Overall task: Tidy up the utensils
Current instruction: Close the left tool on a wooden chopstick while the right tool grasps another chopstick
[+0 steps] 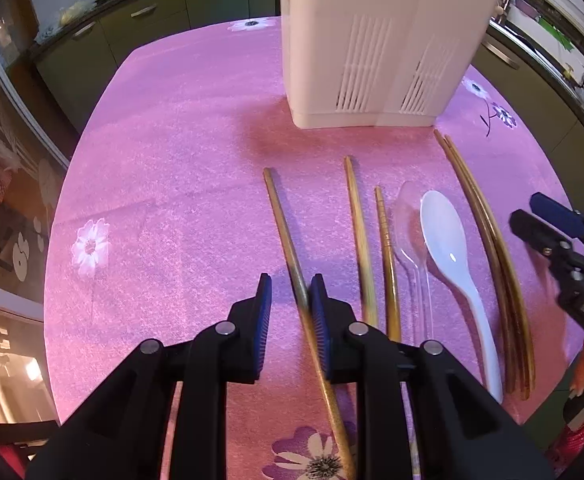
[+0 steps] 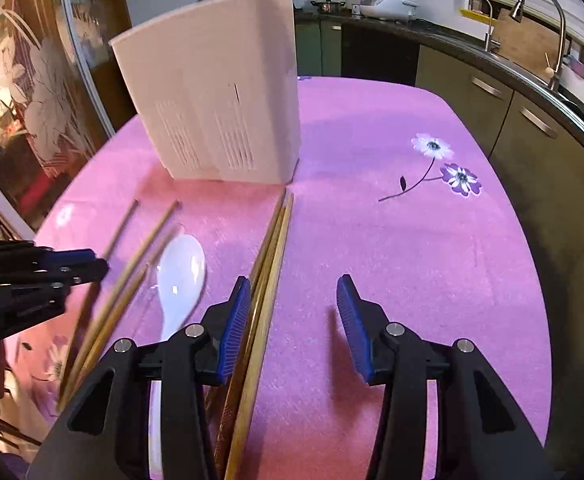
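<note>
Between the left tool's (image 1: 290,300) parted pads lies a darkened wooden chopstick (image 1: 288,240); the right tool (image 2: 293,312) gapes wide.

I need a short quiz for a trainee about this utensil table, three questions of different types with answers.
1. True or false: the white spoon lies bowl-up on the pink tablecloth.
2. Which gripper has a chopstick between its fingers?
A. left gripper
B. right gripper
3. Fill in: the white utensil holder stands ____ the row of utensils, as seen from the grippers.

Key:
1. True.
2. A: one chopstick runs between its open fingers; the bundle lies just outside the right gripper's left finger.
3. Behind.
</note>
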